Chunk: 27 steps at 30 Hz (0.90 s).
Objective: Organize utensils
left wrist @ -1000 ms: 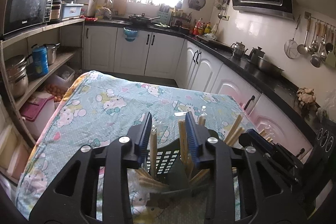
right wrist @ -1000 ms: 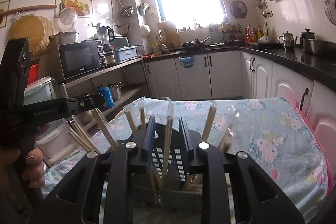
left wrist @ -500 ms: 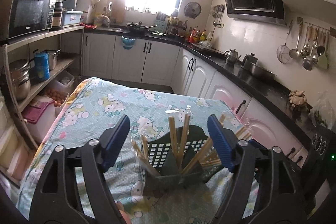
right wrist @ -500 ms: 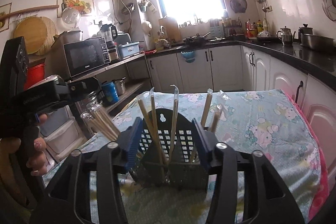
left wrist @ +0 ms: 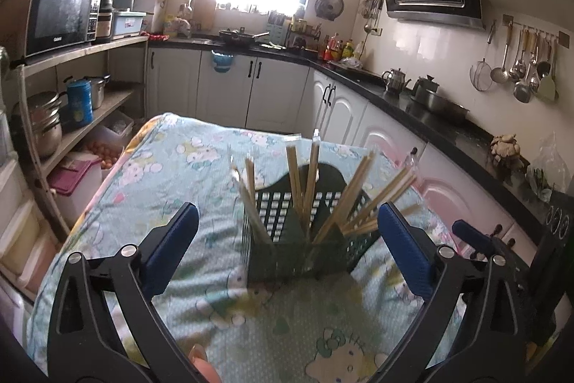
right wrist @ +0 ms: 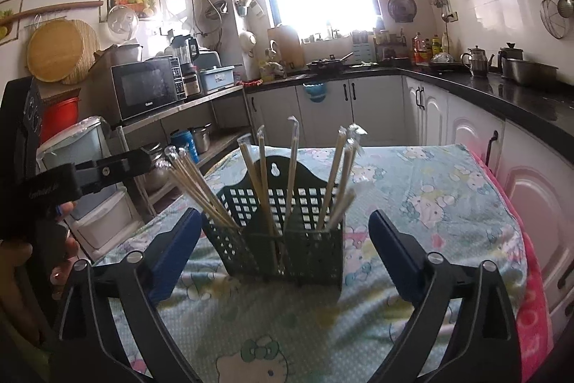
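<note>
my left gripper (left wrist: 287, 239) and right gripper (right wrist: 283, 239) are opening, empty, before the chopsticks (right wrist: 292, 174) in the basket (right wrist: 283, 239) mid-table; next, pull clear.

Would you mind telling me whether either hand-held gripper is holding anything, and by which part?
Nothing is held: both the left hand-held gripper and the right hand-held gripper are opening, clear of the chopsticks.
</note>
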Available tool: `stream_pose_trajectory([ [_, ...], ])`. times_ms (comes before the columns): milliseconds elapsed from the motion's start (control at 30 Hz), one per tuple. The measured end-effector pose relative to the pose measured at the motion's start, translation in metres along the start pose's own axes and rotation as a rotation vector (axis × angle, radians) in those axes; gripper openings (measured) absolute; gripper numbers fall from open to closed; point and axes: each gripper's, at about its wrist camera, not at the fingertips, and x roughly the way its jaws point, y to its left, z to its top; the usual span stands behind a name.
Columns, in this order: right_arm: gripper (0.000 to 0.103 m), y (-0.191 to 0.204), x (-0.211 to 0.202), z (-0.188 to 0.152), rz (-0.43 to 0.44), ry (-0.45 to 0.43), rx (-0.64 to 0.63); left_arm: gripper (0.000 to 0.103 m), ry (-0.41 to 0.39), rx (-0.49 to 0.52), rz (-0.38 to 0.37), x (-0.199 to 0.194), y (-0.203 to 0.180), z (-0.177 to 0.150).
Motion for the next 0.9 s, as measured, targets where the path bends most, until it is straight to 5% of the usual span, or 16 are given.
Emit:
stream_pose_trajectory([
  [533,0.096,0.008,-0.015,-0.049,0.001,0.065,-0.021,0.091,0.081,-0.025,0.031,-0.007,0.007,-0.069],
  [900,0.096,0.011,-0.018,-0.078,-0.023,0.076,-0.037,0.091,0.059,-0.025,0.048,-0.01,0.007,-0.1],
])
